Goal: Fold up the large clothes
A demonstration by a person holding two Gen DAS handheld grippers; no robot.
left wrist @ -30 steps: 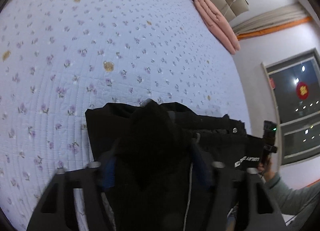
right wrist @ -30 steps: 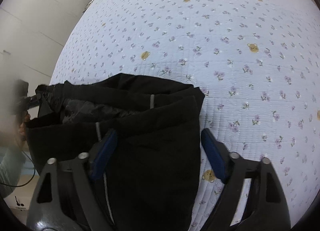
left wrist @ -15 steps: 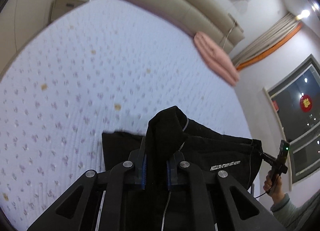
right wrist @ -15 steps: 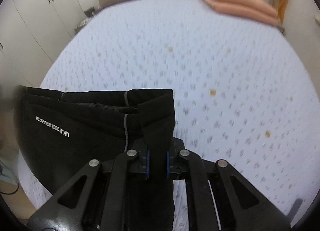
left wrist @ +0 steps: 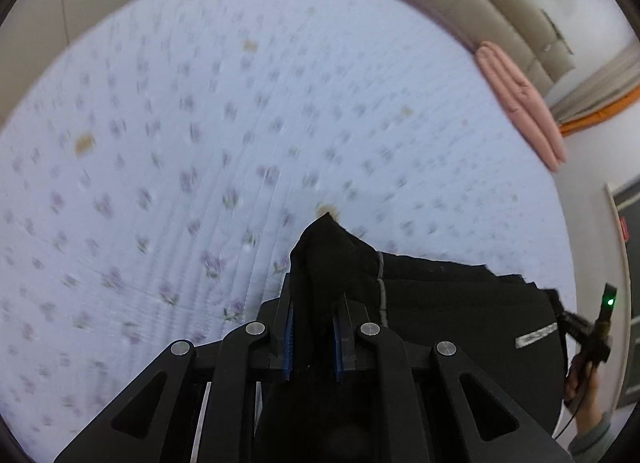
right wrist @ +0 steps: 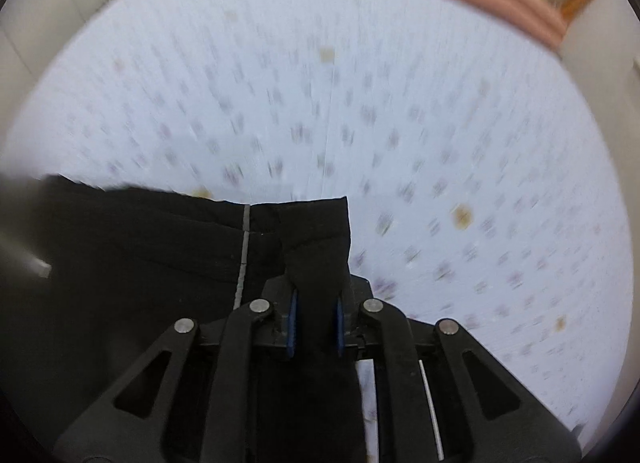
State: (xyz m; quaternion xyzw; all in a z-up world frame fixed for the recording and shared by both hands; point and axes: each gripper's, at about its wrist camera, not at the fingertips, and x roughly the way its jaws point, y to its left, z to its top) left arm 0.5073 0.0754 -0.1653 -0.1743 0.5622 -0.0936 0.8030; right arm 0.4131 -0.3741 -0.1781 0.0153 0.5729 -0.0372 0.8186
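Left wrist view: left tongs [left wrist: 314,333] are pinching a bunched corner of the black garment [left wrist: 460,315], which is stretching rightward above the floral bed [left wrist: 200,123]. A white label [left wrist: 536,335] is showing, its writing too blurred to read.

Right wrist view: right tongs [right wrist: 314,323] are pinching the garment's [right wrist: 140,247] other corner; the cloth is running left over the bed [right wrist: 440,123].

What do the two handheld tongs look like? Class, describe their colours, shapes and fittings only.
Both the left tongs and the right tongs are black, with blue ribbed pads inside the fingers, silver round pivot bolts and angular link arms with triangular cutouts.
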